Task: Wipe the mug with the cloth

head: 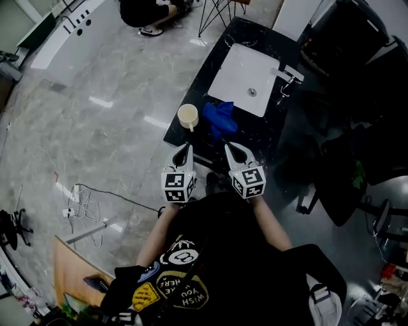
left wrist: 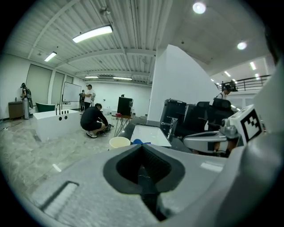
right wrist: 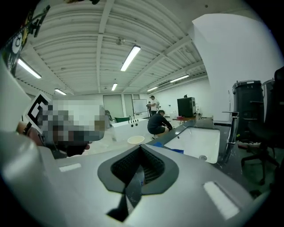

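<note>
A cream mug stands at the near left edge of a black counter, with a crumpled blue cloth just to its right. Both grippers hover side by side short of the counter's near end, nothing in either. My left gripper is shut and points towards the mug. My right gripper is shut and aims at the cloth. The left gripper view shows the mug and cloth just beyond the closed left gripper. In the right gripper view, mug and cloth lie past the right gripper.
A white sink with a chrome faucet fills the counter's far half. Black chairs crowd the right side. A person crouches on the marble floor beyond, near a white bathtub. Cables lie at the left.
</note>
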A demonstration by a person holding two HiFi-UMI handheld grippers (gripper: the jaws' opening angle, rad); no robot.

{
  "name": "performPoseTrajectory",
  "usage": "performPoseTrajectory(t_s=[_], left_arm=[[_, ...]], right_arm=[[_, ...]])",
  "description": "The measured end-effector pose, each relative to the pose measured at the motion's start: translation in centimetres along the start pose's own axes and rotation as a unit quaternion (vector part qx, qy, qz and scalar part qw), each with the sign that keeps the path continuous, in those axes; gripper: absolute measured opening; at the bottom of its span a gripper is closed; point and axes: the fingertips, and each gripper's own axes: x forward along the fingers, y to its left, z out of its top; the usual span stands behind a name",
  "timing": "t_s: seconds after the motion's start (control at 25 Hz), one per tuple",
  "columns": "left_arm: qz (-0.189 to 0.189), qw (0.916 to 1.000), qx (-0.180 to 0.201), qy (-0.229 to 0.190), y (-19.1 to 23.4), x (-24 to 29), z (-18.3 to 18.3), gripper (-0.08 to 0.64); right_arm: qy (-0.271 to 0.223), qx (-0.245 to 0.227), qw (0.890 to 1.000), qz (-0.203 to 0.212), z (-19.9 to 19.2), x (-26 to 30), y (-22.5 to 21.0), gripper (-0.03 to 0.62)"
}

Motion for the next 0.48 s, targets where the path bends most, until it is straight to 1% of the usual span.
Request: performPoseTrajectory(t_s=[0.08, 0.12, 0.2, 0.28, 0.36, 0.48], left_arm=[[-0.01, 0.9999, 0.0, 0.002, -0.5, -2.0, 0.0, 0.005], [-0.023, 0.9997, -0.002, 0.005, -1.1, -3.0, -0.3, 0.005], [-0.063, 0.9979, -0.014, 0.003, -2.6, -4.8, -0.9, 0.005], [-0.095, 0.995, -0.03, -0.006, -3.9, -6.4, -1.5, 0.005], [-0.106, 0.9937, -0.034, -0.013, -4.7, -7.8, -2.2, 0.005], [-0.105, 0.9941, -0.02, -0.013, -5.5, -9.1, -3.0, 0.005]], right_arm=[[0.001, 0.008, 1.0, -0.002, -0.1, -1.3, 2.0, 0.002], [0.002, 0.012, 1.0, -0.001, -0.3, -2.1, 3.1, 0.002], [0.006, 0.01, 1.0, -0.005, -0.8, -3.2, 5.0, 0.002], [0.014, -0.001, 1.0, -0.021, -1.5, -4.1, 6.5, 0.002], [0.022, -0.009, 0.999, -0.033, -2.5, -4.9, 7.6, 0.002], [0.025, -0.006, 0.999, -0.045, -3.3, -6.3, 8.5, 0.002]])
